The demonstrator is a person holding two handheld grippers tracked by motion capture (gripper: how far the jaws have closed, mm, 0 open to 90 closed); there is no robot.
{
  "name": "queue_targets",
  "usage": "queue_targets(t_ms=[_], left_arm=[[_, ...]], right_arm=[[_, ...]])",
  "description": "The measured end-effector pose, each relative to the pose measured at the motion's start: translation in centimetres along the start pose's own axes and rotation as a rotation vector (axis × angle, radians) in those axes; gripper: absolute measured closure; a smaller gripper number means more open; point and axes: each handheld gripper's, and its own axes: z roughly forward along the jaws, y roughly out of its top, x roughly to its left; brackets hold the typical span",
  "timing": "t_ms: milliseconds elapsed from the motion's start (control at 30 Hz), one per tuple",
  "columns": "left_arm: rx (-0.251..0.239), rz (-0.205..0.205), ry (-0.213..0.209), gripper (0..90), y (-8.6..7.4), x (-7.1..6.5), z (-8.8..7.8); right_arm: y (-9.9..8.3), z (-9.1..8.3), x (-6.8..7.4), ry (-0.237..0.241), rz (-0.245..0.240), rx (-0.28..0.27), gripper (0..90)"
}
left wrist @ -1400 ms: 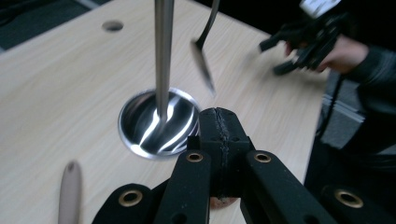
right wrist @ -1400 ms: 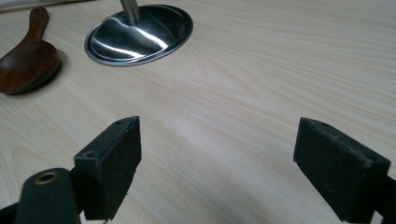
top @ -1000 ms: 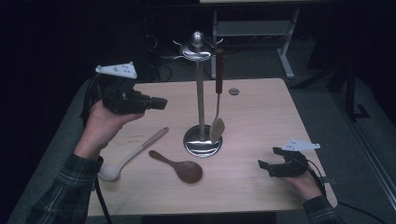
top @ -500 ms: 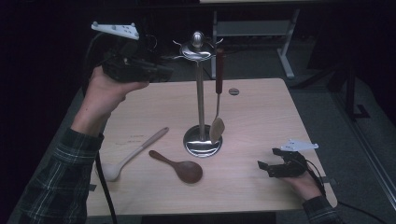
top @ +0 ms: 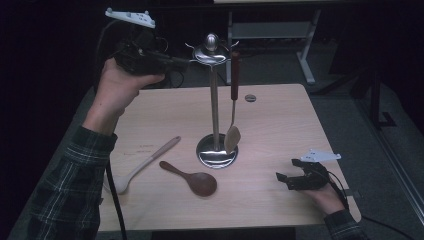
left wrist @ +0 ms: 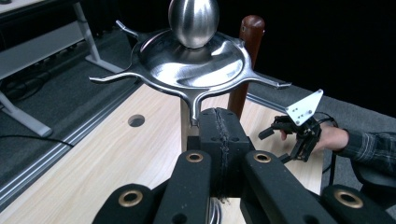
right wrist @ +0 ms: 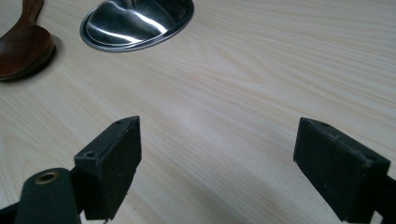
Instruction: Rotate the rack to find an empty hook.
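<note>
On the pale wooden desk (top: 280, 130) stands the tall shiny metal utensil stand (top: 215, 100) with hook arms on top, and one wood-handled spatula (top: 233, 100) hangs from it. The left tool (top: 170, 61), jaws pressed together and empty, is raised just beside the stand's top. The right tool (top: 290, 176) rests wide open near the desk's front right corner.

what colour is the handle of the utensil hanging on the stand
Dark reddish-brown handle, clearest in the high view.

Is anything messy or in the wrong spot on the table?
Two spoons lie loose on the table: a pale wooden spoon and a dark wooden spoon, crooked beside the metal stand. One utensil hangs on it. Nothing looks spilled or broken.
</note>
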Motion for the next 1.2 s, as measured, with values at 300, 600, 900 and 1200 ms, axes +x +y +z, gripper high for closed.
queue_targets(t_ms=[300, 600, 900, 1200], left_arm=[[0.003, 0.003, 0.035, 90.0, 0.1, 0.6, 0.0], [0.001, -0.009, 0.081, 90.0, 0.5, 1.9, 0.3], [-0.009, -0.032, 0.116, 90.0, 1.0, 3.6, 0.8], [-0.022, -0.045, 0.119, 90.0, 1.1, 4.0, 0.7]], right_arm=[[0.0, 0.0, -0.1, 0.0, 0.003, 0.002, 14.6], [-0.1, 0.1, -0.1, 0.002, -0.005, 0.002, 14.6], [-0.1, 0.1, -0.1, 0.008, -0.005, 0.007, 14.6], [-0.1, 0.2, -0.1, 0.013, -0.004, 0.009, 14.6]])
